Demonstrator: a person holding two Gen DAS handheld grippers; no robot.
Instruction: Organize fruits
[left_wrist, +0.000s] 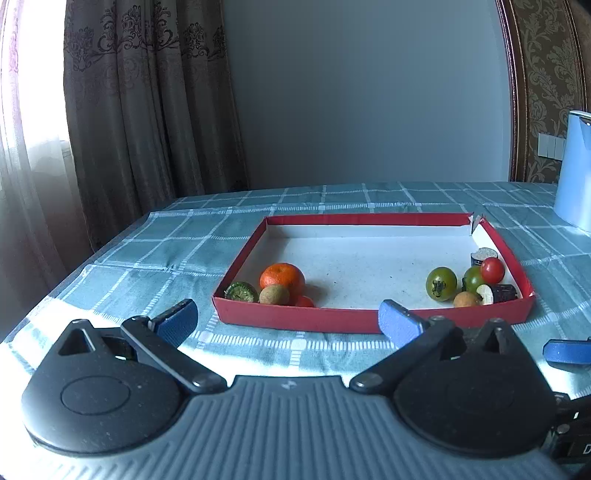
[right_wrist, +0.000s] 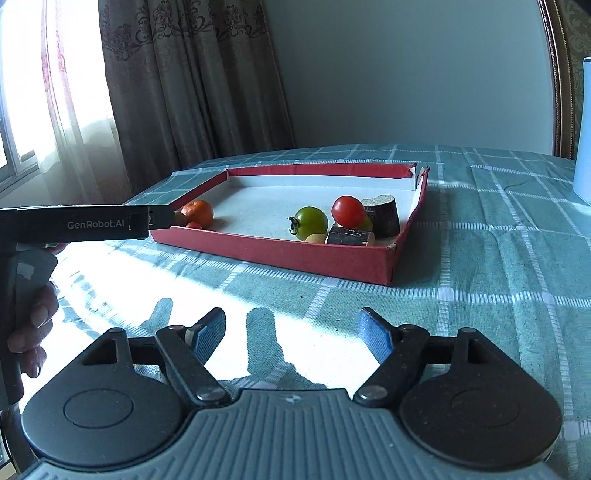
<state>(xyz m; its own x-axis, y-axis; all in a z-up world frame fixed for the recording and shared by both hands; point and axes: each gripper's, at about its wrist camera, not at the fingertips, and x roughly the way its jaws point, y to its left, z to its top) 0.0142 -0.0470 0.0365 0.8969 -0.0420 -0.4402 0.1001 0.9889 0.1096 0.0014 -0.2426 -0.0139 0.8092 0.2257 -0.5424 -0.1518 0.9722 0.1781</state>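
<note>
On the checked cloth, short of the red tray (left_wrist: 369, 320), I hold both the left gripper (left_wrist: 288, 317) and right gripper (right_wrist: 293, 330) spread wide, empty. Fruits sit clustered at both tray ends; I would approach the orange (left_wrist: 282, 277) from above.

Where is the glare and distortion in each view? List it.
Left wrist view: window blows out white at left; sun patch on the tablecloth; curtain bows from fisheye. Right wrist view: bright tablecloth patch showing the right tongs' shadows; red box stays sharp.
</note>
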